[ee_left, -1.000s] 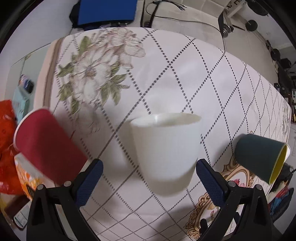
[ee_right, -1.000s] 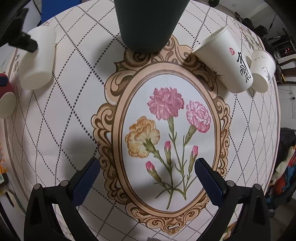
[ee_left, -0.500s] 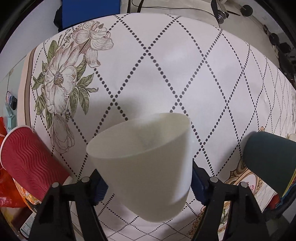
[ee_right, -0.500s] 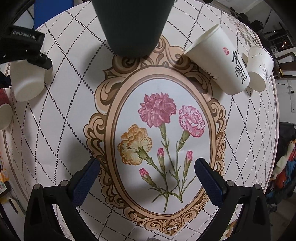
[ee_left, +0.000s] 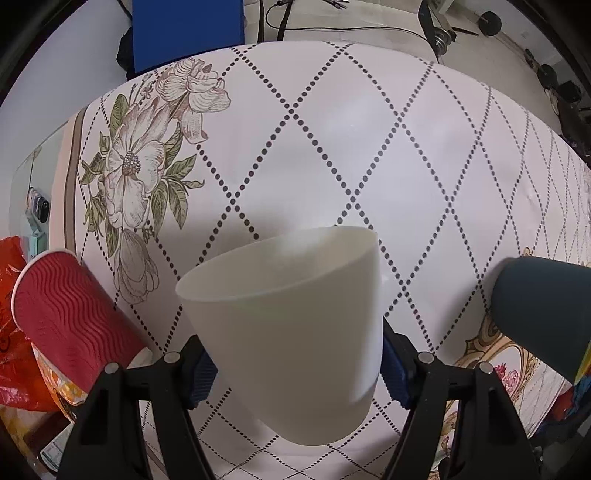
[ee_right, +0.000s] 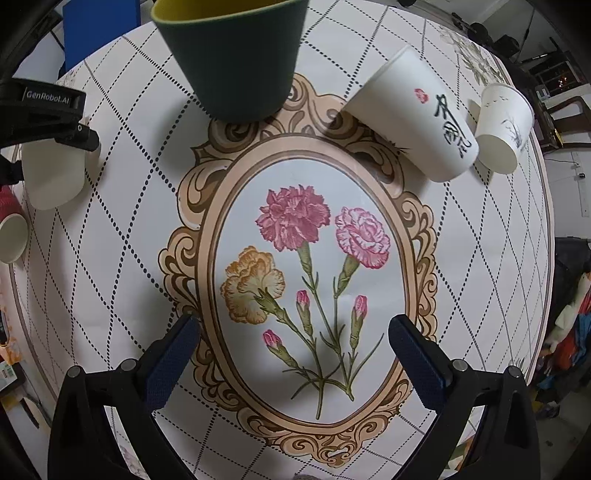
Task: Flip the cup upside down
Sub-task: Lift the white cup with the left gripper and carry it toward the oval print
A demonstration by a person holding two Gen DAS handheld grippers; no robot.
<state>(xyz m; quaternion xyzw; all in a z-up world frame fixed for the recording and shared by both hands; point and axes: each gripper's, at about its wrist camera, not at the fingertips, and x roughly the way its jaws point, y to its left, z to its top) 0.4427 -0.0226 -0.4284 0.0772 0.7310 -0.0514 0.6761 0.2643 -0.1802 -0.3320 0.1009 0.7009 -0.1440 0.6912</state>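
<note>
My left gripper [ee_left: 295,373] is shut on a plain white cup [ee_left: 291,332] and holds it tilted above the patterned tablecloth [ee_left: 351,147], mouth facing up and away. The same cup shows in the right wrist view [ee_right: 51,177] at the far left, under the left gripper's black body [ee_right: 44,110]. My right gripper [ee_right: 291,354] is open and empty over the flower oval in the cloth's middle.
A red ribbed cup [ee_left: 70,310] stands left of the white cup. A dark green cup with yellow inside [ee_right: 232,55] stands upright. Two white paper cups [ee_right: 413,114] [ee_right: 502,125] are at the right. A blue chair [ee_left: 188,33] is beyond the table.
My left gripper closed on the white cup, lifted it and tilted it. The right gripper stayed open and drew back a little from the green cup.
</note>
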